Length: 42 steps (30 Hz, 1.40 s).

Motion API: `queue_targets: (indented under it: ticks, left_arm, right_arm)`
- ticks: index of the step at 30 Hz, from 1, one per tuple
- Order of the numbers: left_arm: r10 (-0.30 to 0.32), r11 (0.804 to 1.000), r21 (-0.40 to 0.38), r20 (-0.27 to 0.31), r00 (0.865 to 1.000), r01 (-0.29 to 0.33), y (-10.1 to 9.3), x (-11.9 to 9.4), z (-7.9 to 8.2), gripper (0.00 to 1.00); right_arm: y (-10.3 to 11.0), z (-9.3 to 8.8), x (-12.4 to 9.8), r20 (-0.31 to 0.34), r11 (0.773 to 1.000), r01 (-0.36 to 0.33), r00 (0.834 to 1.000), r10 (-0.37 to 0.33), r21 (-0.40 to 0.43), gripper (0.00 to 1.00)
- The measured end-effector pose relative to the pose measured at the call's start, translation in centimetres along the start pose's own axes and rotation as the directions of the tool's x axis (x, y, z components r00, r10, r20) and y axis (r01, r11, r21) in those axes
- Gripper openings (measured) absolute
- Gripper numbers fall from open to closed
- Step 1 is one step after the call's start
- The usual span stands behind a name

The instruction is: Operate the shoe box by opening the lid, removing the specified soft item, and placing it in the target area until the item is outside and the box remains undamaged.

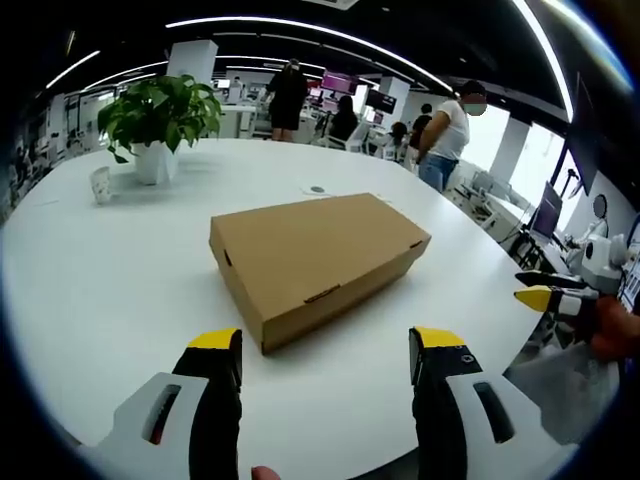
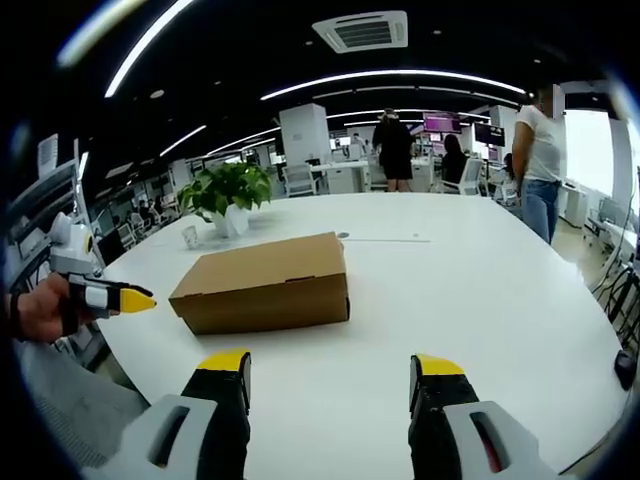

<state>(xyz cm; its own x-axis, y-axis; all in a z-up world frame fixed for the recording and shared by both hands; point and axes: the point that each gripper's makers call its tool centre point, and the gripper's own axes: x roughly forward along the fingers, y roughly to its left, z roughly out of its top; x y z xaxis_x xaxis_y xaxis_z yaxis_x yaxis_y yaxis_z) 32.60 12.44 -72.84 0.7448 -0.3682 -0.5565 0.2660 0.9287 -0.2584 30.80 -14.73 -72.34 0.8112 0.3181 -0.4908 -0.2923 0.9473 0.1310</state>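
A closed brown cardboard shoe box lies on the white round table, its lid down. My left gripper stands open just in front of the box's near corner, nothing between its yellow-tipped fingers. The right gripper comes in at the right edge of the left gripper view, jaws close together. In the right gripper view the same shoe box rests ahead and left, and my right gripper is open and empty, short of the box. The left gripper shows at the left there, held by a hand.
A potted green plant and a small white cup stand at the table's far left. A small dark disc lies behind the box. Several people stand among desks beyond the table. The table edge curves near on the right.
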Motion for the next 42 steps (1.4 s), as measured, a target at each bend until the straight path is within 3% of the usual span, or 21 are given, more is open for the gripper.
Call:
queue_targets:
  ticks: [42]
  left_arm:
    - [-0.007, 1.000, -0.013, -0.014, 1.000, 0.007, -0.15, -0.15, -0.16, 0.69]
  right_arm:
    - [0.10, -0.22, 0.17, -0.016, 1.000, 0.001, 1.000, -0.001, -0.002, 0.62]
